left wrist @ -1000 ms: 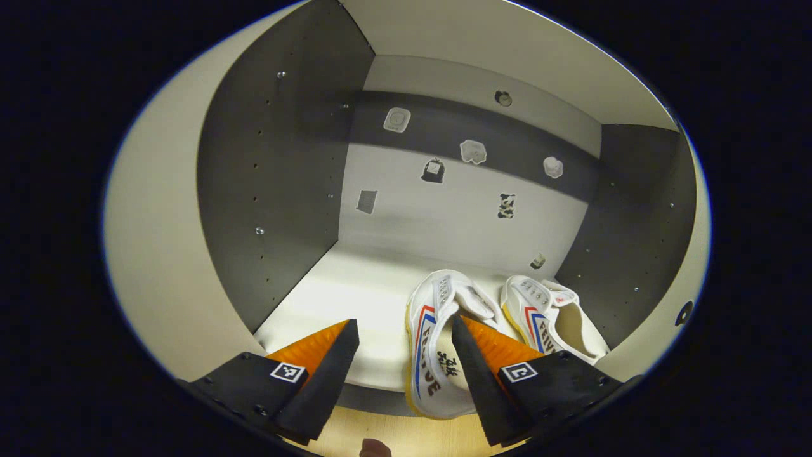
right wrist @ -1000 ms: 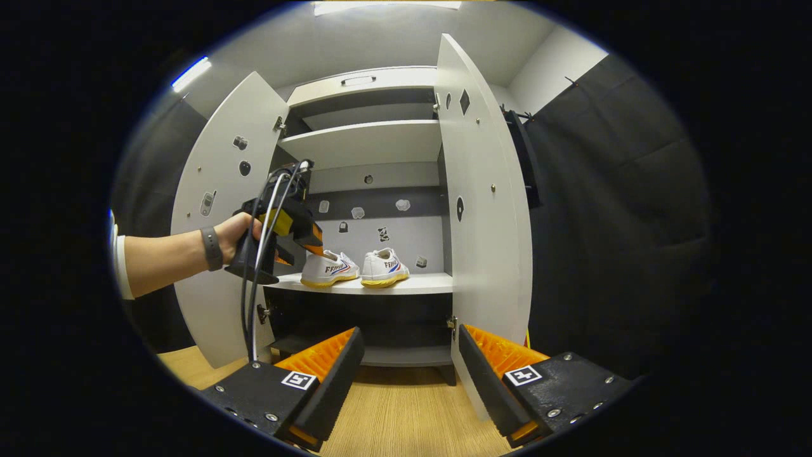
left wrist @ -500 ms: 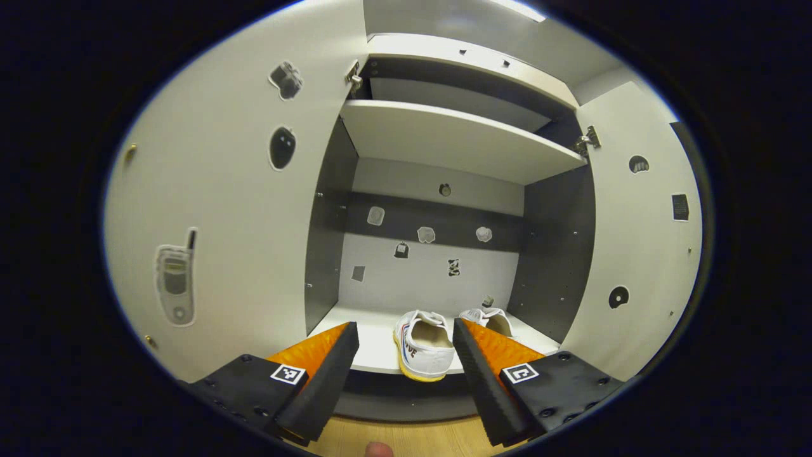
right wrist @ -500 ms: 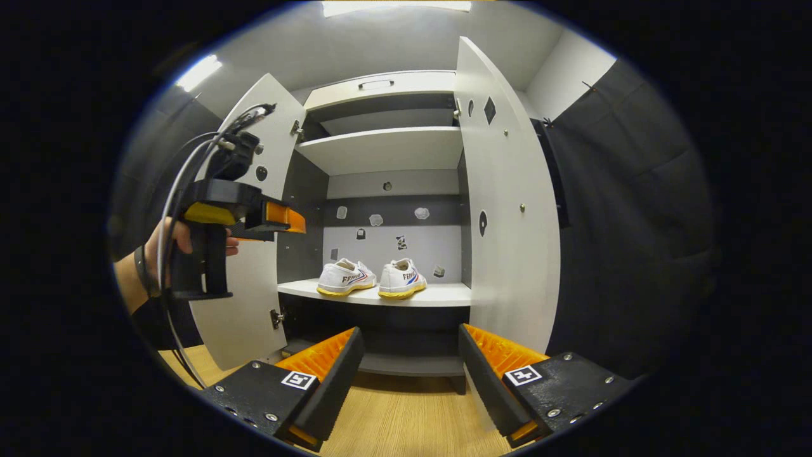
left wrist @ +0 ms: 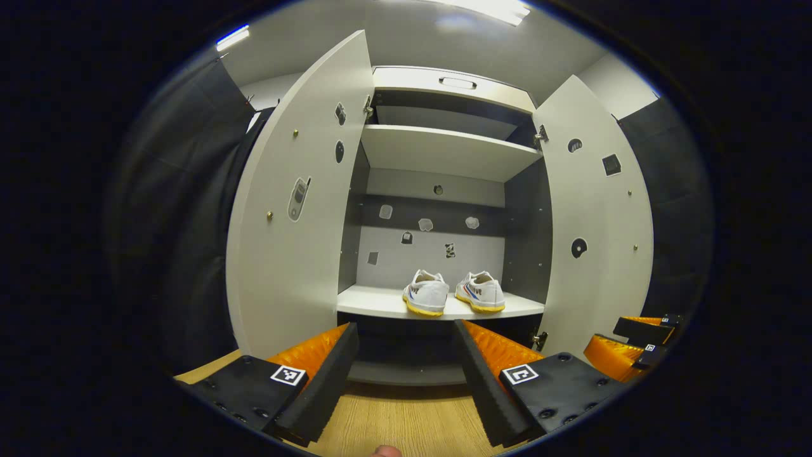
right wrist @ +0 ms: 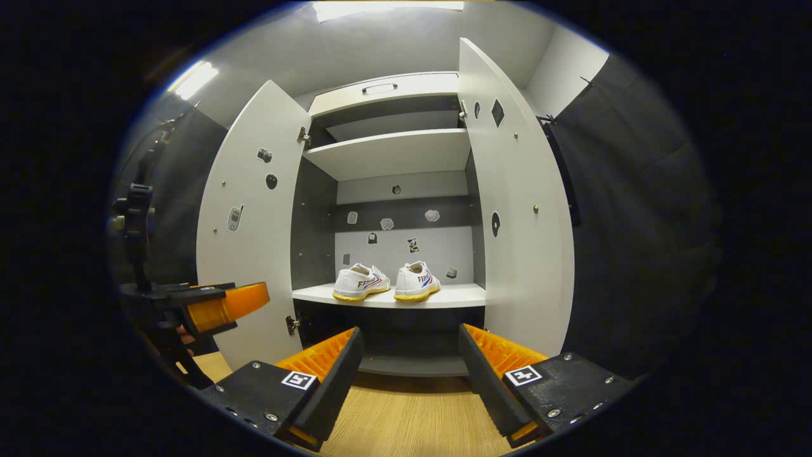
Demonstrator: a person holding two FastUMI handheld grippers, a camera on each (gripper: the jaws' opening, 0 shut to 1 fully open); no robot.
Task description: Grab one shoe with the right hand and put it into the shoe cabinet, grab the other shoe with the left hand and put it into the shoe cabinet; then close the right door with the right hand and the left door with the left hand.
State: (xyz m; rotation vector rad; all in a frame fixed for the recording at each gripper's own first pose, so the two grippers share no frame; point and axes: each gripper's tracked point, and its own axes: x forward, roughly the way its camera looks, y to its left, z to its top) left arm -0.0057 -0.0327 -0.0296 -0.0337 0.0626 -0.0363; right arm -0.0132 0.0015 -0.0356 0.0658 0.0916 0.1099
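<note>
Two white canvas shoes with yellow soles (right wrist: 387, 282) sit side by side on the middle shelf (right wrist: 457, 295) of the open grey shoe cabinet, ready for closing. Left tongs (left wrist: 403, 362) and right tongs (right wrist: 409, 368) hang wide open, empty. Nothing appears to block the tall right door (right wrist: 520, 209) or sticker-dotted left door (right wrist: 254, 216).

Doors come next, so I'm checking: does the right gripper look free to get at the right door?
Probably yes. The right door stands wide open just ahead and right of the right gripper, whose fingers are open and empty. Nothing stands between them, and both shoes sit back on the shelf.
</note>
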